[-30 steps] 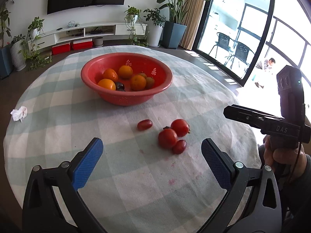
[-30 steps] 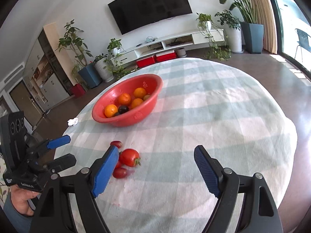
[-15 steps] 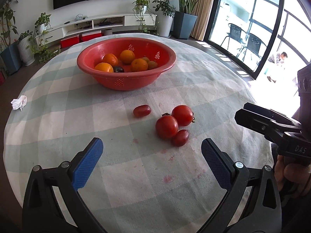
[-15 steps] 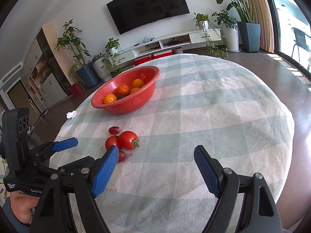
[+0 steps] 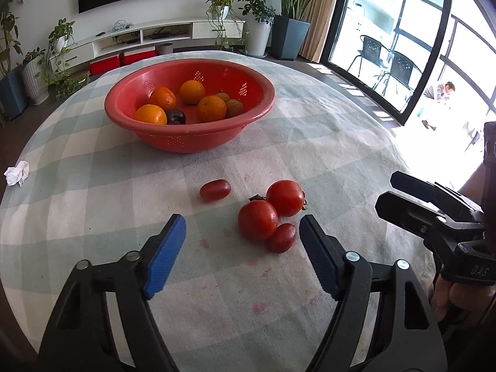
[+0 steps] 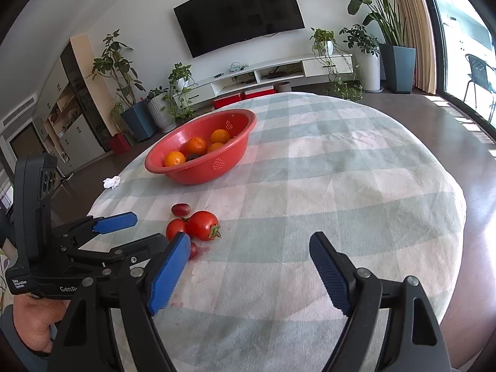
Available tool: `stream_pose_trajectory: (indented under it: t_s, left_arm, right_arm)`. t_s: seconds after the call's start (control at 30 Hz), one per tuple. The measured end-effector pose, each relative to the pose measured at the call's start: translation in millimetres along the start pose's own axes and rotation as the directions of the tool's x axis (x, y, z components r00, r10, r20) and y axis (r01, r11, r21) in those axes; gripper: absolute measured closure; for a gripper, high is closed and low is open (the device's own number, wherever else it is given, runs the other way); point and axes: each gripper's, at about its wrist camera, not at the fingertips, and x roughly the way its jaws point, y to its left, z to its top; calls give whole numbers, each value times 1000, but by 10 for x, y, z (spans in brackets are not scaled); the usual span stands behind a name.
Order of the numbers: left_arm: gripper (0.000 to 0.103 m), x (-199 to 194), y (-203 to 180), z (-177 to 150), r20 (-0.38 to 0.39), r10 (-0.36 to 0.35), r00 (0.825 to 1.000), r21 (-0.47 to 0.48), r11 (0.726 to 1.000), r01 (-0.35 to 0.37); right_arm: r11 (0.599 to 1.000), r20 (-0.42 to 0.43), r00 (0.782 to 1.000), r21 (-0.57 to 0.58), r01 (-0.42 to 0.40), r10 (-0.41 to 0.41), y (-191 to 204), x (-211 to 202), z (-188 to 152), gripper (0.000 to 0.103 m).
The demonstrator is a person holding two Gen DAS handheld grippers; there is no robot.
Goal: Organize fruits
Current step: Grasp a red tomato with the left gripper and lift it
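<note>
Two round red tomatoes [image 5: 257, 220] [image 5: 285, 197] and two small oblong ones [image 5: 214, 189] [image 5: 281, 237] lie on the checked tablecloth. Behind them stands a red bowl [image 5: 189, 142] holding oranges [image 5: 212, 108] and a dark plum [image 5: 176, 116]. My left gripper [image 5: 242, 226] hovers low just short of the tomato cluster. Its jaws are closing, and the tomatoes lie just ahead of the pads, untouched. My right gripper [image 6: 249, 241] is open and empty over bare cloth to the right of the tomatoes [image 6: 203, 225]. It appears from the side in the left wrist view [image 5: 391, 192].
A crumpled white tissue [image 5: 17, 172] lies near the table's left edge. Reddish stains [image 5: 259, 308] mark the cloth in front of the tomatoes. The round table [image 6: 403, 186] drops off to the floor on the right.
My left gripper has come closer and lower toward the tomato cluster, and its jaws have narrowed. The right gripper stays open, barely moved.
</note>
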Motion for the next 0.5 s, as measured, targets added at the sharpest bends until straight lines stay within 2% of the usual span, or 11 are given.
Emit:
stream_pose_trajectory:
  t_s: [0.07,0.17,0.23,0.5]
  left_arm:
    - [42,42,-16,9,-16,-6,1000,6,1000,7]
    - [43,80,-26,8,-30,-7,1000,8,1000,7]
    - [47,109,-31,9,-40,-9,999,11,1000,9]
    - [47,212,-22,40,-77,-5,997,18,1000,6]
  right_arm:
    - [1000,0,1000,-1,0,0,3,-2,-1,21]
    - [1000,0,1000,-3,0,0,3,-6,-1,21]
    - [1000,0,1000,-4,-1,1,6,-5,5,21]
    - [1000,-4,1000,-5,-4,4,12,-1,10,24]
